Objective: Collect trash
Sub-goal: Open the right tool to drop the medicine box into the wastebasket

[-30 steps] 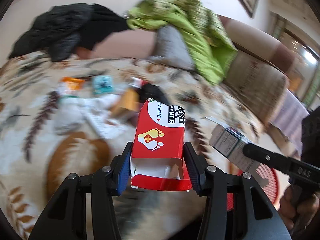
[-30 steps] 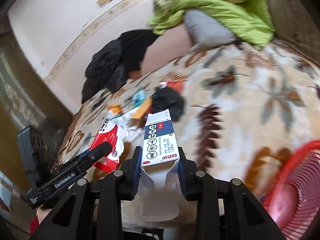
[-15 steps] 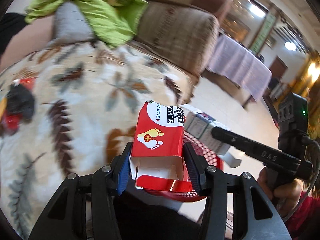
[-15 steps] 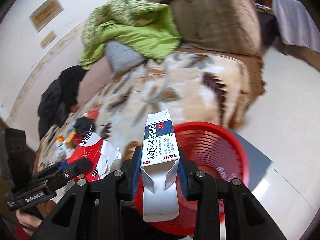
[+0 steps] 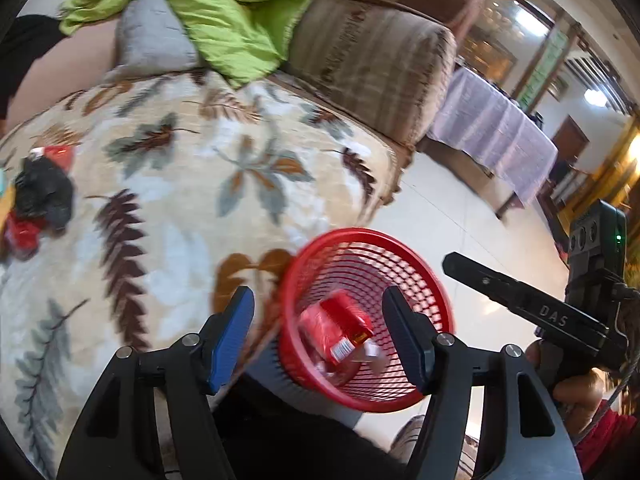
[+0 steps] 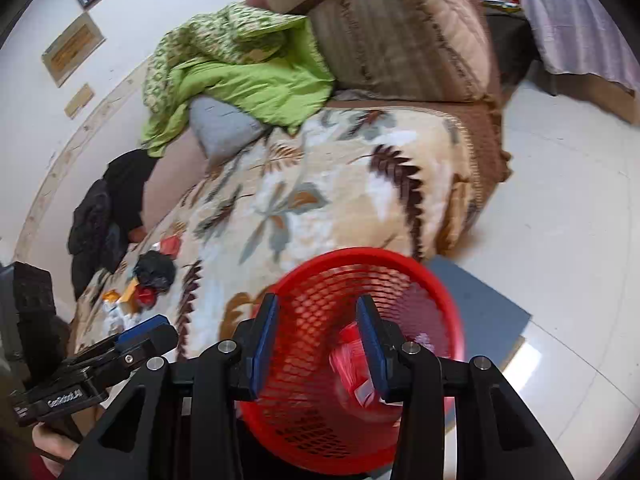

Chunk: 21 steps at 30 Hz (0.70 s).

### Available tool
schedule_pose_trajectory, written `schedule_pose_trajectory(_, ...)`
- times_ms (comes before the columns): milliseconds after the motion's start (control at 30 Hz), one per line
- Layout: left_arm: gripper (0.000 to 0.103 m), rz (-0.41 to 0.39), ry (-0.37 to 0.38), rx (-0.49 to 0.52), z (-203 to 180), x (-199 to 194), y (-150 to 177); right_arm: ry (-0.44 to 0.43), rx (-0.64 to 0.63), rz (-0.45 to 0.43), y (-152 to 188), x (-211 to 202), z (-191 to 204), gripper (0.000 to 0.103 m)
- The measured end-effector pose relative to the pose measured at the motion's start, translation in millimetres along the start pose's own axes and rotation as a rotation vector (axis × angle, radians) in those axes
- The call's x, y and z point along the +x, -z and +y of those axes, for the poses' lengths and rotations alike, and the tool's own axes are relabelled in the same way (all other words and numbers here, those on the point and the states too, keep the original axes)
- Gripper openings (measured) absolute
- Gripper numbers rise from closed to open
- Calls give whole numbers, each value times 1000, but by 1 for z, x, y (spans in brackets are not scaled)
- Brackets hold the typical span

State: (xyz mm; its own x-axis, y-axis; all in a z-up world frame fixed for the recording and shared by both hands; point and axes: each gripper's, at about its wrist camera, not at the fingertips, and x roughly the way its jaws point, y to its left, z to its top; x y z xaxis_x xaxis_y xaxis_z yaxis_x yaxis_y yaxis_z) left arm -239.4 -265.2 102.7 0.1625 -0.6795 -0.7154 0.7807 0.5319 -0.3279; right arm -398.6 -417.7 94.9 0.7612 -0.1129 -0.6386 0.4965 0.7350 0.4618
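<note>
A red mesh basket [image 5: 416, 264] stands on the floor beside the sofa; it also shows in the right wrist view [image 6: 424, 272]. A red carton [image 5: 336, 328] lies inside it, seen blurred in the right wrist view [image 6: 352, 344]. My left gripper [image 5: 318, 336] is open and empty above the basket. My right gripper [image 6: 316, 336] is open and empty above the basket too. More trash [image 6: 154, 276] lies in a pile on the leaf-patterned blanket [image 6: 328, 184], including a black bag [image 5: 44, 192] and red wrappers.
A green quilt [image 6: 240, 76] and grey pillow [image 5: 152, 40] lie at the sofa back. Dark clothes [image 6: 108, 208] hang at the left. A table with a lilac cloth [image 5: 492, 128] stands across the tiled floor [image 6: 568, 208]. A grey mat [image 6: 492, 312] lies under the basket.
Both grippers opened over the basket. The red carton left the left gripper and now lies in the basket; the white and blue box has left the right gripper.
</note>
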Motion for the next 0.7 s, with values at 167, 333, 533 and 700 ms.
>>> schedule_pose_trajectory(167, 66, -36, -90, -62, 45, -24, 5, -65, -80, 45, 8, 20, 39, 45)
schedule_pose_trajectory(333, 67, -81, -161, -181, 100, -51, 14, -111, -172, 92, 16, 44, 84, 45)
schedule_pose_trajectory(533, 67, -152, -241, -308, 164, -88, 24, -156, -255, 132, 23, 69, 132, 51)
schedule_pose_trajectory(700, 69, -255, -376, -450, 228, -129, 30, -189, -313, 170, 25, 97, 175, 55)
